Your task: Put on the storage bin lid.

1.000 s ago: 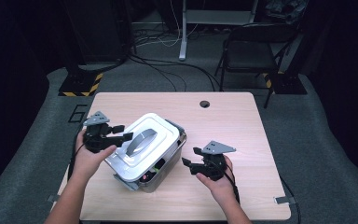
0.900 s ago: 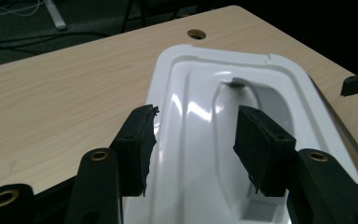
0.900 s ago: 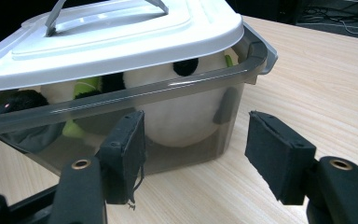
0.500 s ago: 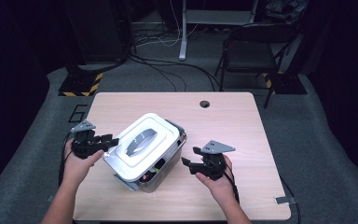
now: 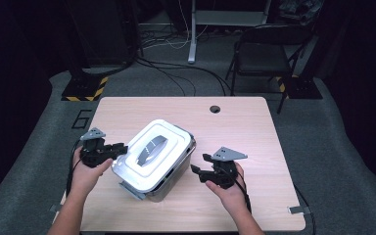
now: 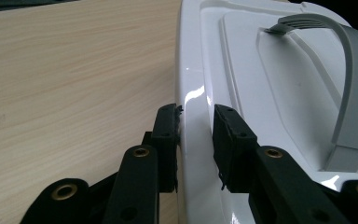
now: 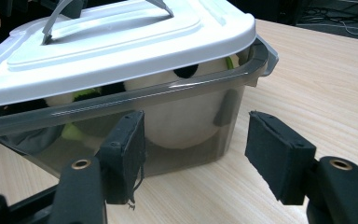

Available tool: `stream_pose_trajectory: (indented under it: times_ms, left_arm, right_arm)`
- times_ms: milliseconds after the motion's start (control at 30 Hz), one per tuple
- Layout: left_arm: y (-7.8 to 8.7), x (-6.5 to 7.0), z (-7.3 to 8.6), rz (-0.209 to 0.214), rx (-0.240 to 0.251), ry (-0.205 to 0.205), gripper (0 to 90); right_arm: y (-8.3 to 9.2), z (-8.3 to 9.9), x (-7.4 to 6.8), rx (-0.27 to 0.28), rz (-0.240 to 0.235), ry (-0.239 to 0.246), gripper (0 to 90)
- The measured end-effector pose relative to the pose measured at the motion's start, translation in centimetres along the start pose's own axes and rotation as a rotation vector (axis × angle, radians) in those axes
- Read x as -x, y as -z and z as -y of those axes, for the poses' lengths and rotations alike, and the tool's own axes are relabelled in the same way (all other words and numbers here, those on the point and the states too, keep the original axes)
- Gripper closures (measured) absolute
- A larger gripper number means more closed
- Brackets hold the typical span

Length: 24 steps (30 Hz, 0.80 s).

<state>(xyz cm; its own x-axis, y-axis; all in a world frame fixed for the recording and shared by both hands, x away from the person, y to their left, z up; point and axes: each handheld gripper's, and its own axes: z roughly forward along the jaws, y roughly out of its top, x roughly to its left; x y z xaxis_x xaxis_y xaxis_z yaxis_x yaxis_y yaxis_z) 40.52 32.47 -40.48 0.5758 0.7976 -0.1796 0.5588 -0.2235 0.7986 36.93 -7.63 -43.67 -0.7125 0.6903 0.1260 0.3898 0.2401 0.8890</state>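
A grey translucent storage box (image 5: 169, 175) with a white lid (image 5: 149, 142) and grey handle (image 5: 150, 149) sits slanted on the wooden table (image 5: 245, 132). My left gripper (image 5: 119, 149) (image 6: 196, 140) is at the lid's left side; its jaws have just been closing and now pinch the lid's raised rim (image 6: 193, 93). My right gripper (image 5: 201, 164) (image 7: 196, 149) stands open beside the box's right wall, jaws apart from it. Through the box wall (image 7: 223, 135) a white plush toy (image 7: 182, 121) with green and black parts shows, and the lid (image 7: 121, 42) sits slightly lifted on that side.
A round cable hole (image 5: 215, 108) lies near the table's far edge. Beyond the table stand a folding chair (image 5: 269, 49), a metal post (image 5: 192, 34) and cables on the grey floor. Bare tabletop lies behind the box and to its right.
My left gripper came off the top of the lid, dropped to its left edge and closed on the rim. The right gripper and the box kept still.
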Motion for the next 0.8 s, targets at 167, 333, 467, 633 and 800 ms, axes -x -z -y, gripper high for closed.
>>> stream_pose_trajectory:
  times_ms: [167,333,467,633,800]
  left_arm:
    - [-0.6,0.6,-0.3,0.012,0.003,-0.017,71.4]
    - [-0.8,1.1,-0.3,0.003,0.006,-0.021,71.4]
    - [-0.7,1.5,-0.3,0.013,-0.002,-0.023,71.3]
    - [-0.9,2.1,-0.3,0.017,-0.002,-0.038,70.3]
    - [-1.0,2.3,-0.2,0.007,0.011,-0.043,68.0]
  right_arm:
    - [0.0,-0.2,0.0,0.008,-0.006,-0.003,36.9]
    - [0.1,-0.6,-0.3,0.025,-0.01,0.004,36.8]
    - [0.0,-1.0,-0.7,0.03,-0.02,0.008,36.8]
    - [-0.3,-1.6,-1.3,0.042,-0.032,0.023,36.8]
    - [-0.8,-2.2,-1.9,0.045,-0.035,0.036,36.6]
